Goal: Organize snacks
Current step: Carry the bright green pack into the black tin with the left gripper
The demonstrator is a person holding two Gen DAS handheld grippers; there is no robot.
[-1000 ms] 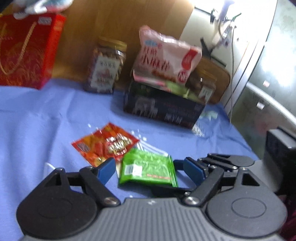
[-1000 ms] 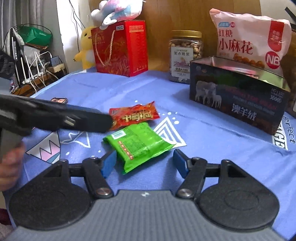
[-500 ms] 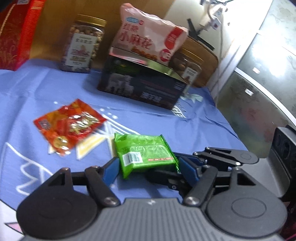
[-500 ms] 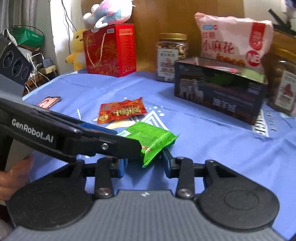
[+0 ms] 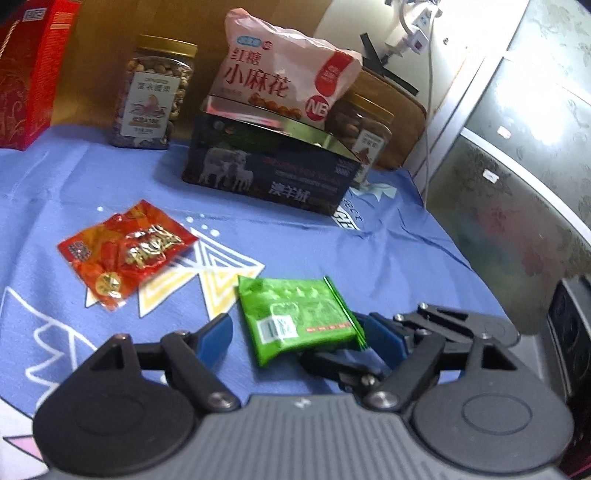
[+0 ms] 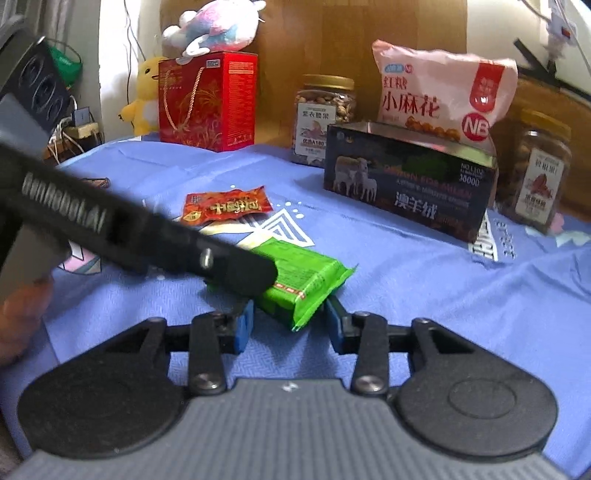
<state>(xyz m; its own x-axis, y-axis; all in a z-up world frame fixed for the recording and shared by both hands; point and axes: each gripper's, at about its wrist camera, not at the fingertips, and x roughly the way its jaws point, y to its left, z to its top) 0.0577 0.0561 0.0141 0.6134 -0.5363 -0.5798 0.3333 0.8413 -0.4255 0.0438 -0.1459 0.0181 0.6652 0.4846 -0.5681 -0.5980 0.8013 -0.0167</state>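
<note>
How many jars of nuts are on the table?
2. One jar stands between the red gift box and the dark tin box; the other jar stands right of the tin. More may hide behind the pink bag.

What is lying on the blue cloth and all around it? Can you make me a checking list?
Surface: blue cloth with printed shapes.
Job's things: green packet between both grippers; red packet lying flat; open dark tin behind.
Clutter: pink snack bag, nut jars, red gift box, plush toys.
Grippers: left gripper open, jaws just opening, green packet between, one pad clear of it; right gripper jaws just closed in, then eased; packet's corner between; grip unclear.
Cables: white cable hangs down the wall.
Surroundings: wooden board, patterned glass door.
</note>
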